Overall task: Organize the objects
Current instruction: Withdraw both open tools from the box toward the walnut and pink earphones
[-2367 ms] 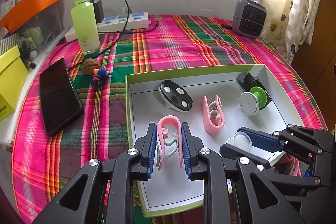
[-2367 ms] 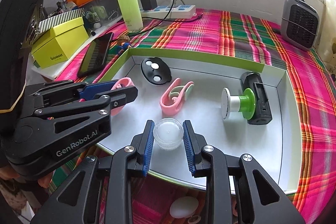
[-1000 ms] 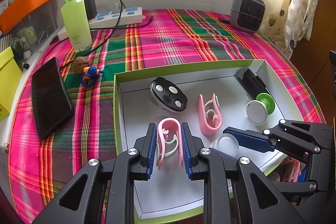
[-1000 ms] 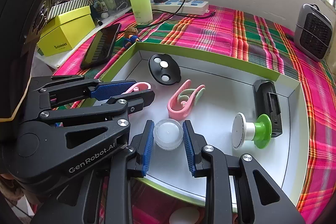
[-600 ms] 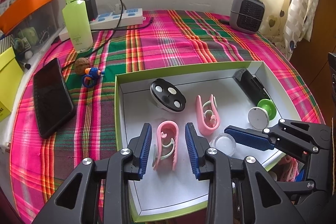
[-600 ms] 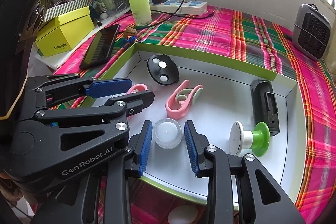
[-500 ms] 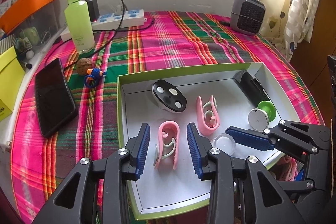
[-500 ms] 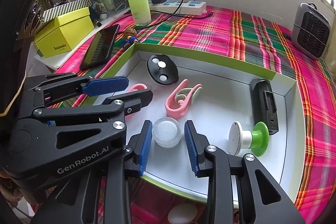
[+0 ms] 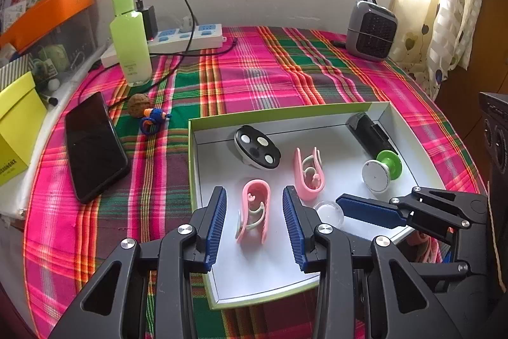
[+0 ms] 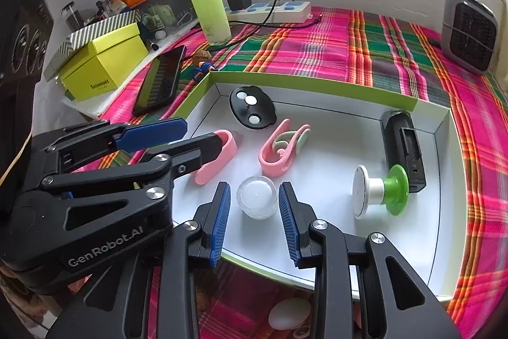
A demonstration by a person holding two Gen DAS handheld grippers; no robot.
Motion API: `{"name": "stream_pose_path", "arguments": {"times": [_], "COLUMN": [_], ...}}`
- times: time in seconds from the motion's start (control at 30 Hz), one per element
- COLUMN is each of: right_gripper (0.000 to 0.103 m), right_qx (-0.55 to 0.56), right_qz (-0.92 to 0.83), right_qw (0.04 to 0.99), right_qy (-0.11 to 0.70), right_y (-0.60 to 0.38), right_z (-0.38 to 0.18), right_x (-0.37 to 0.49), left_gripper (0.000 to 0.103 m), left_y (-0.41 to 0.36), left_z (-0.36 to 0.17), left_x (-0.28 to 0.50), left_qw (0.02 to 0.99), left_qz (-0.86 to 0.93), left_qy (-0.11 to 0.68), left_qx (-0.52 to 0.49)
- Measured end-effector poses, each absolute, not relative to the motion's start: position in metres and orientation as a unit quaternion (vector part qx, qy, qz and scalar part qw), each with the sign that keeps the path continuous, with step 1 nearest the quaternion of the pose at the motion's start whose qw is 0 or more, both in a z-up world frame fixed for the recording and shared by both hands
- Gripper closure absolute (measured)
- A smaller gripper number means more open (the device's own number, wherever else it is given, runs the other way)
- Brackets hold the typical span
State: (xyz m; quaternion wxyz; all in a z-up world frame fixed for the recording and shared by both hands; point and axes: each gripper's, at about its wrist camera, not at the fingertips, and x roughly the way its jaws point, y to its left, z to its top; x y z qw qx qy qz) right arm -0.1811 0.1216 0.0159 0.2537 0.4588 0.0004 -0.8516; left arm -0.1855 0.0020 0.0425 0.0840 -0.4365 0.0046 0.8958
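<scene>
Both grippers are seen lowered over the near part of a shallow white tray with a green rim (image 9: 282,114). Jaws of the left gripper (image 9: 254,220) have just been opening and are parted, with a pink clip (image 9: 254,212) lying on the tray floor between the blue pads; a gap is visible on each side, so the clip is not pressed. Jaws of the right gripper (image 10: 255,213) have likewise just been opening and stand apart, with a small clear round container (image 10: 257,196) resting between them, untouched by either pad. A second pink clip (image 10: 282,153) is noted just beyond the container, near the tray's middle. A black oval disc with three white dots (image 9: 257,146) lies toward the far left corner of the tray. A green and white spool (image 10: 379,191) lies on its side at the right, just beside a black rectangular device (image 10: 403,145) set along the tray's right wall. On the plaid cloth (image 9: 270,69) to the left of the tray, a black phone (image 9: 95,145) lies flat, and a green bottle (image 9: 130,37) stands upright at the far left.
</scene>
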Motion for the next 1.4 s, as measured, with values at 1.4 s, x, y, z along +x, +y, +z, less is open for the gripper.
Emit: {"name": "stream_pose_path", "arguments": {"times": [1.4], "right_gripper": [0.070], "right_qx": [0.381], "right_qz": [-0.907], "right_qw": [0.175], "right_qy": [0.027], "right_y": [0.158], "right_z": [0.055], "right_x": [-0.096], "left_gripper": [0.067], "left_y": [0.002], "left_z": [0.055], "left_x": [-0.110], "left_qw": [0.089], "left_qz": [0.906], "left_qy": [-0.018], "left_qx": [-0.413]}}
